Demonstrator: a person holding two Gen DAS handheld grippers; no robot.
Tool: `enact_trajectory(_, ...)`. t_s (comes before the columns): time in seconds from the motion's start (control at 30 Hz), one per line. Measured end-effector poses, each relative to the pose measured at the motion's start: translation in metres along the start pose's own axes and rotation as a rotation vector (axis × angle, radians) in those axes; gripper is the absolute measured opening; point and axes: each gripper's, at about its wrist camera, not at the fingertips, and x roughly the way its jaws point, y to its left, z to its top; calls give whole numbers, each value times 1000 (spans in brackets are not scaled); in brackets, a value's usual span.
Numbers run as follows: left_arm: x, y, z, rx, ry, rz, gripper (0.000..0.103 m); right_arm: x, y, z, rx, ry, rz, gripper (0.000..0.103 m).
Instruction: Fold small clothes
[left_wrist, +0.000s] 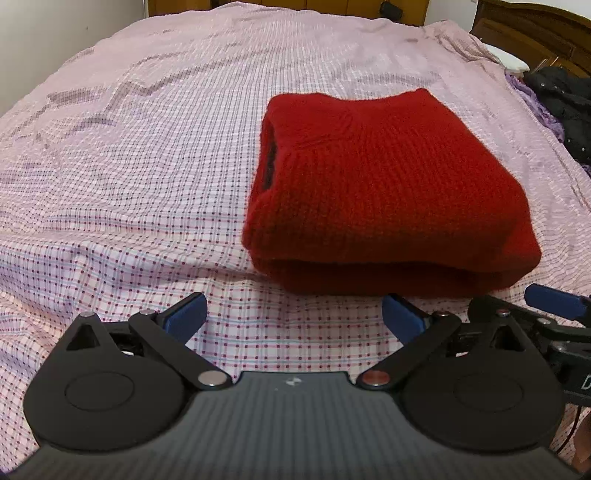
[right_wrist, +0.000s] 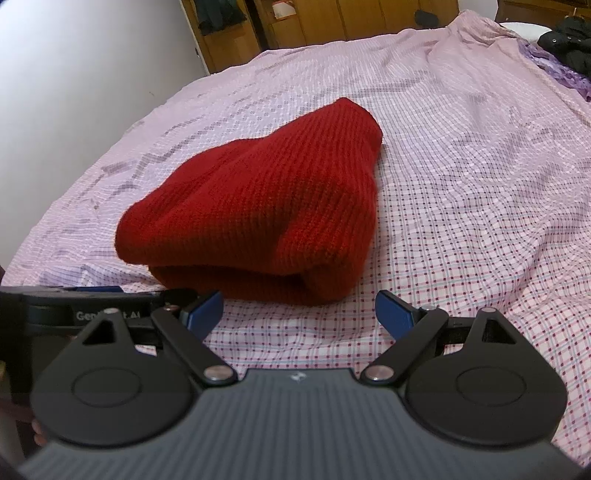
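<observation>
Garment: folded red knitted sweater (left_wrist: 388, 192) lying on the bed, a thick rectangular bundle with at least two layers showing along its near edge; a dark opening shows on its left side in the left wrist view.
Garment position: near the middle of the bed, just ahead of both grippers; to the right of centre in the left wrist view, to the left of centre (right_wrist: 258, 206) in the right wrist view.
Bed cover: pink checked bedsheet (left_wrist: 129, 166) with small dark red dots, creased in places, bare around the sweater.
Left gripper (left_wrist: 294, 314): black body with blue pads, jaws spread wide and released, nothing between them; only the sheet shows in the gap, and the pads stand short of the sweater's near edge.
Right gripper (right_wrist: 298, 310): same build, jaws spread wide and released, nothing held; its left pad sits just beside the sweater's near edge, and whether it touches cannot be told.
Grippers together: side by side at the near edge of the bed; part of the right one shows at the right border of the left wrist view, part of the left one at the left border of the right wrist view.
Far right corner: dark clothing (left_wrist: 569, 103) and purple fabric (left_wrist: 535, 99) heaped on the bed, well apart from the sweater.
Background: brown wooden furniture (right_wrist: 236, 37) beyond the bed and a white wall (right_wrist: 74, 74) to the left.
</observation>
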Motion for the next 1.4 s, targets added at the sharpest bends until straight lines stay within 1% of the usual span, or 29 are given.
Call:
enact_trajectory(0.3, 2, -3, -3, 21, 8, 1, 103, 2, 0, -1, 7, 11, -4, 90)
enact_trajectory(1.4, 1, -2, -5, 14, 19, 5, 103, 3, 1, -2, 3, 20, 1, 90)
